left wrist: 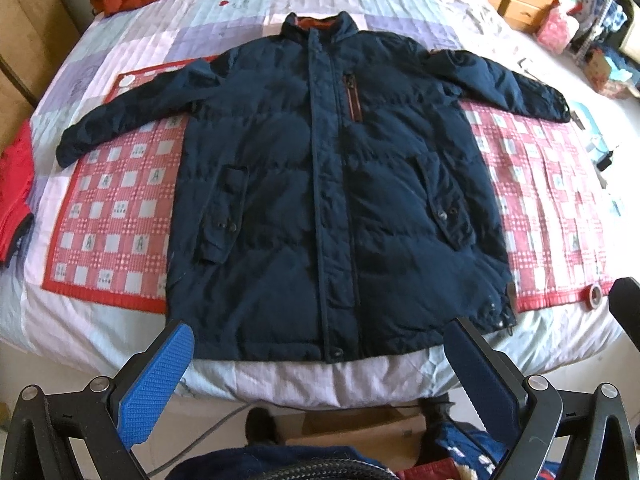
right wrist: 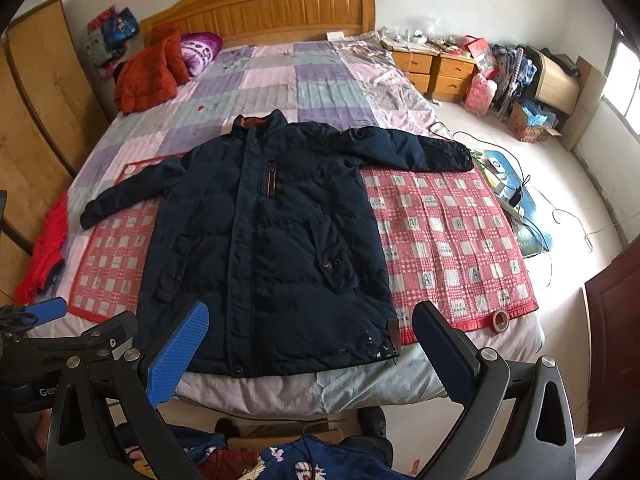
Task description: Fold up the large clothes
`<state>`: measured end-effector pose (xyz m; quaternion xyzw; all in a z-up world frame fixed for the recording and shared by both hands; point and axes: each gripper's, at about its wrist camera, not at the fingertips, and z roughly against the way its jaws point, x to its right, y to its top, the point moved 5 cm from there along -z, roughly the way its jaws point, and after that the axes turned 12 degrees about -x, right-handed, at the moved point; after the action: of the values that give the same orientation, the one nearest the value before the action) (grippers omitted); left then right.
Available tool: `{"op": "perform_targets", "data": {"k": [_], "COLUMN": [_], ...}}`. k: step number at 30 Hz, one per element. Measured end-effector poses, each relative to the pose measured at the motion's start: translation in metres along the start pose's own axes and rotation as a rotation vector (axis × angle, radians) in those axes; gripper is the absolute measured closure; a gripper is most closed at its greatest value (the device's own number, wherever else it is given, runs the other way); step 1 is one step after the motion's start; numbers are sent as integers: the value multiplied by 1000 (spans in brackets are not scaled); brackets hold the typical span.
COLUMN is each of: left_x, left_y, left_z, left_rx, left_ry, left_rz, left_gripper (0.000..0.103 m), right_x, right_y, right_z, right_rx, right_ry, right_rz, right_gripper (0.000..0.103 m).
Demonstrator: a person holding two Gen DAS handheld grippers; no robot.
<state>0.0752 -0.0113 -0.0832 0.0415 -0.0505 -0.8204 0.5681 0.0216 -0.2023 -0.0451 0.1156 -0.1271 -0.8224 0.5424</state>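
Both grippers are close to the lens, at the foot of the bed (right wrist: 280, 394), and neither touches anything. On the left gripper (left wrist: 320, 376) the blue pads (left wrist: 154, 384) stand far apart, with only air and the hem of the jacket between them; the right gripper (right wrist: 310, 356) is spread equally wide and holds nothing. Between and beyond them lies the dark navy jacket (left wrist: 320, 184), flat on its back on the bed, front side up and closed along the middle. Its hem is just beside the foot edge of the bed, and its standing collar (left wrist: 318, 26), with orange lining inside, points toward the wooden headboard (right wrist: 260, 4). Both sleeves are stretched out sideways from the body of the jacket. Under the jacket is a red and white checked mat (right wrist: 444, 236), which shows on both sides of the jacket, and under the mat is a quilt (right wrist: 280, 76) of pale purple and green squares. A roll of tape (right wrist: 500, 320) rests on the red border of the mat, near the hem corner of the jacket. An orange-red garment (right wrist: 148, 76) is heaped near the headboard, well apart from the jacket, and a red cloth (left wrist: 14, 188) lies at the bed edge beyond one sleeve. Two wooden nightstands (right wrist: 432, 72) stand beside the bed, near the headboard.
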Motion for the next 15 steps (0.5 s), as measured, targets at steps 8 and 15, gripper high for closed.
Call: {"op": "perform_targets", "data": {"k": [8,15], "left_x": [-3,8], "left_y": [35,56], "left_z": [-34,-106], "left_rx": [-12,-61], "left_ry": [-18,-24], "left_rz": [48,173], "left_gripper": [0,0], "right_x": [2,52], "right_y": [6,34], "right_z": [-30,-110], "right_rx": [29,2], "right_ry": [-10,28], "right_rz": [69,247], "right_gripper": [0,0]}}
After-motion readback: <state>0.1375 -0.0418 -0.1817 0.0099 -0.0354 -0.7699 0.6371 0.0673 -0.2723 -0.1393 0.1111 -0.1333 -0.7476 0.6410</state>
